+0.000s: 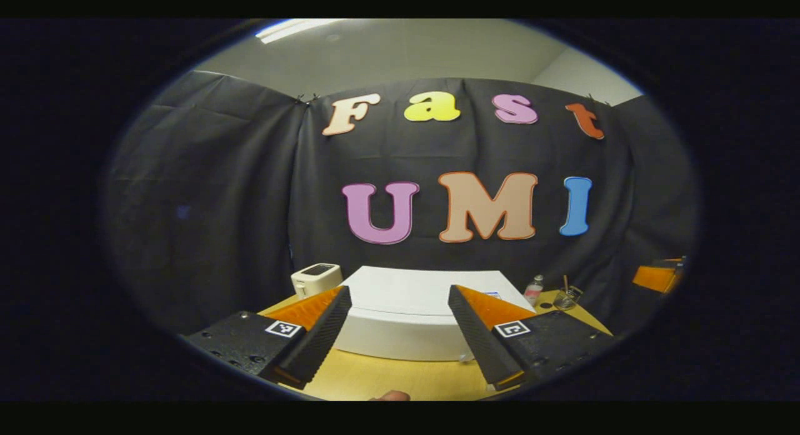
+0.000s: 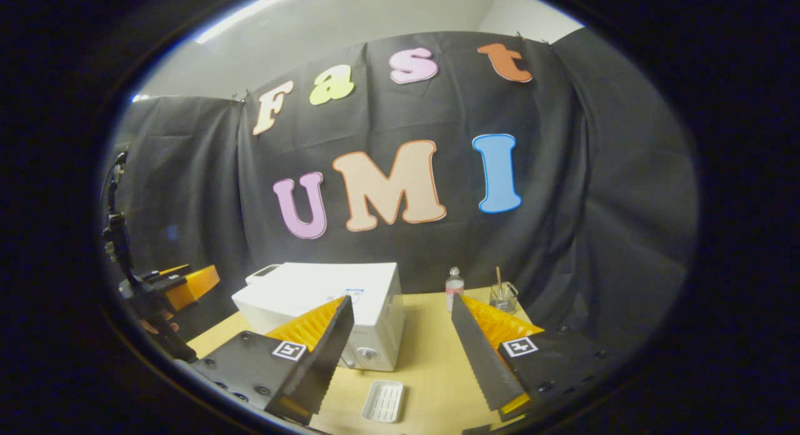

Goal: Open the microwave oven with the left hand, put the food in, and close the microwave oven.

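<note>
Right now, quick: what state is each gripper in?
Left gripper: open, holding nothing, above the table facing the microwave.
Right gripper: open, holding nothing, above the white tray.

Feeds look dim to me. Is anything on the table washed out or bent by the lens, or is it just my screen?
Left gripper view: the room is dim and the white microwave top is bright with little detail, its front edge bowed by the fisheye. Right gripper view: table evenly lit, white tray clear, ceiling light streaks at the rim.
</note>
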`<state>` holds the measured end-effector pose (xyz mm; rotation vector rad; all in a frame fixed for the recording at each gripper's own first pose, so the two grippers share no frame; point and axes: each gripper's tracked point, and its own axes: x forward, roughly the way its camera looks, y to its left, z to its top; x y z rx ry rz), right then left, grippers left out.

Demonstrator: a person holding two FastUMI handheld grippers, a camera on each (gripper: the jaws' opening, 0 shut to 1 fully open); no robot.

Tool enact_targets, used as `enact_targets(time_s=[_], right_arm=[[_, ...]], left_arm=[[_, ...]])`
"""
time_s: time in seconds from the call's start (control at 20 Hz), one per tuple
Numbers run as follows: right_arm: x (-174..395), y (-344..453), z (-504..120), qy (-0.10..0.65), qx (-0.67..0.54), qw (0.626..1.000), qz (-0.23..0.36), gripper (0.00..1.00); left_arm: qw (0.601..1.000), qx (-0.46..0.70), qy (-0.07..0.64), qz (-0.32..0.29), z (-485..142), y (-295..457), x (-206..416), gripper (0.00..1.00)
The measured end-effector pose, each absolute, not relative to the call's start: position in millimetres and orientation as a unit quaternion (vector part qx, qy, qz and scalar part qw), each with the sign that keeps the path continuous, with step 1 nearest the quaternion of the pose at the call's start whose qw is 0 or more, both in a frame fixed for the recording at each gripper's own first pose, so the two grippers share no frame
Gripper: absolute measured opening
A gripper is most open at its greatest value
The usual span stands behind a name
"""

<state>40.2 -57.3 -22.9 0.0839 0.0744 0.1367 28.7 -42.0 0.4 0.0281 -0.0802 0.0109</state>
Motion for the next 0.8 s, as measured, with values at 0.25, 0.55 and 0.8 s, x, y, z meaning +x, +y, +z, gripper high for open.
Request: enact_targets(time_s=[0.25, 0.55, 0.8], right_arm=[[31.6, -66.9, -11.9, 0.022, 0.05, 0.996, 0.072, 0.92], [27.2, -65.7, -18.3, 0.03, 0.034, 0.996, 0.082, 0.92], [18.7, -55.4, -18.0, 0.029, 0.014, 0.995, 0.095, 0.92]], left_arm=[[1.0, -0.001, -0.018, -0.02, -11.9, -64.8, 32.3, 0.98], [1.0, 0.001, -0.011, -0.024, -16.9, -71.1, 33.7, 0.96], [0.999, 0.008, -0.004, -0.034, -19.2, -81.1, 38.0, 0.96]])
